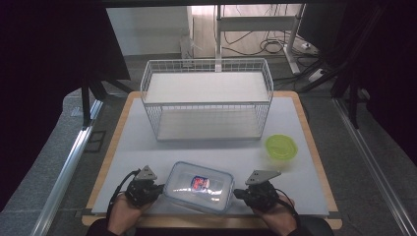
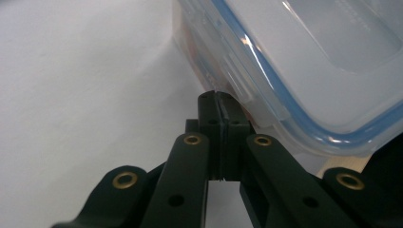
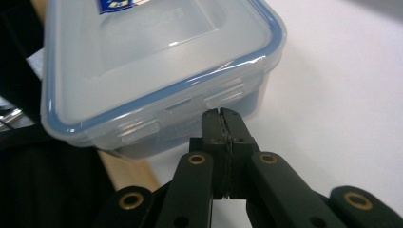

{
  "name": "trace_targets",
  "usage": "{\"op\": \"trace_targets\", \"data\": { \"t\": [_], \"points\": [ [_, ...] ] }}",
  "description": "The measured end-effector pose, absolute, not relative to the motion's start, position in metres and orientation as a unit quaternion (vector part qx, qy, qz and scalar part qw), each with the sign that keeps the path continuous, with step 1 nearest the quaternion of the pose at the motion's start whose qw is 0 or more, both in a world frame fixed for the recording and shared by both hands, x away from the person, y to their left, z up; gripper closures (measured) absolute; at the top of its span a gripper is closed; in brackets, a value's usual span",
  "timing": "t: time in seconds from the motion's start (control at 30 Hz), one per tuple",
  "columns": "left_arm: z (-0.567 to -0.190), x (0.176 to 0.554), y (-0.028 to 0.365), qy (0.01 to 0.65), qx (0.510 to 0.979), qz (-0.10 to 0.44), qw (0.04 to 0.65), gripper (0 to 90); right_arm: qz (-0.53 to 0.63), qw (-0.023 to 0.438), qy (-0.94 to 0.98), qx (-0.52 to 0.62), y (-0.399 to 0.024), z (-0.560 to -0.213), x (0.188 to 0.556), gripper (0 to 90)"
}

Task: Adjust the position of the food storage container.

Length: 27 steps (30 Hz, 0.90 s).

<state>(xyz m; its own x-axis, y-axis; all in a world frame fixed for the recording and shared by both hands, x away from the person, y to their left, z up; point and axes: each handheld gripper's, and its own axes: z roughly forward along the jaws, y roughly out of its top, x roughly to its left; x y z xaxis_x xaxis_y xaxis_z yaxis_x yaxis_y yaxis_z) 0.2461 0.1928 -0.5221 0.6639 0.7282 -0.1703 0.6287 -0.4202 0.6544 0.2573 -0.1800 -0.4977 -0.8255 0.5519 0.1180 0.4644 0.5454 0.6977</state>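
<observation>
High view: lidded container (image 1: 198, 187) on tabletop (image 1: 216, 152) near edge, between left tongs (image 1: 158, 188) and right tongs (image 1: 238, 193). Both tongs closed, empty, tips pressing container ends. Lift pending; wire rack (image 1: 206, 101) unloaded.

A blue label with red and white marks (image 1: 199, 183) sits at the centre of the clear lid of the food container (image 1: 177, 194); its lettering is too small to read in the high view. In the right gripper view, the lower edge of that label (image 3: 116, 4) appears at the top of the frame, its white characters cut off and illegible. No other text can be read.
</observation>
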Motion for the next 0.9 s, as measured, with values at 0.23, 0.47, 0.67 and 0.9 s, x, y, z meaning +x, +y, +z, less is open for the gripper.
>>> {"op": "trace_targets", "data": {
  "t": [0.23, 0.47, 0.67, 0.9],
  "points": [
    [-0.523, 0.256, 0.18, 0.414, 0.831, 0.058, 0.368, 89.8, 0.368, 0.092, 0.873, 0.306, -0.191, -0.497, 0.277, 89.6],
    [-0.525, 0.262, 0.17, 0.418, 0.826, 0.058, 0.374, 89.8, 0.363, 0.111, 0.874, 0.304, -0.196, -0.498, 0.296, 89.6],
    [-0.526, 0.27, 0.162, 0.414, 0.826, 0.061, 0.377, 89.8, 0.36, 0.128, 0.87, 0.311, -0.2, -0.498, 0.306, 89.6],
    [-0.526, 0.276, 0.159, 0.401, 0.835, 0.074, 0.369, 89.8, 0.358, 0.137, 0.869, 0.313, -0.201, -0.499, 0.313, 89.6]
  ]
}}
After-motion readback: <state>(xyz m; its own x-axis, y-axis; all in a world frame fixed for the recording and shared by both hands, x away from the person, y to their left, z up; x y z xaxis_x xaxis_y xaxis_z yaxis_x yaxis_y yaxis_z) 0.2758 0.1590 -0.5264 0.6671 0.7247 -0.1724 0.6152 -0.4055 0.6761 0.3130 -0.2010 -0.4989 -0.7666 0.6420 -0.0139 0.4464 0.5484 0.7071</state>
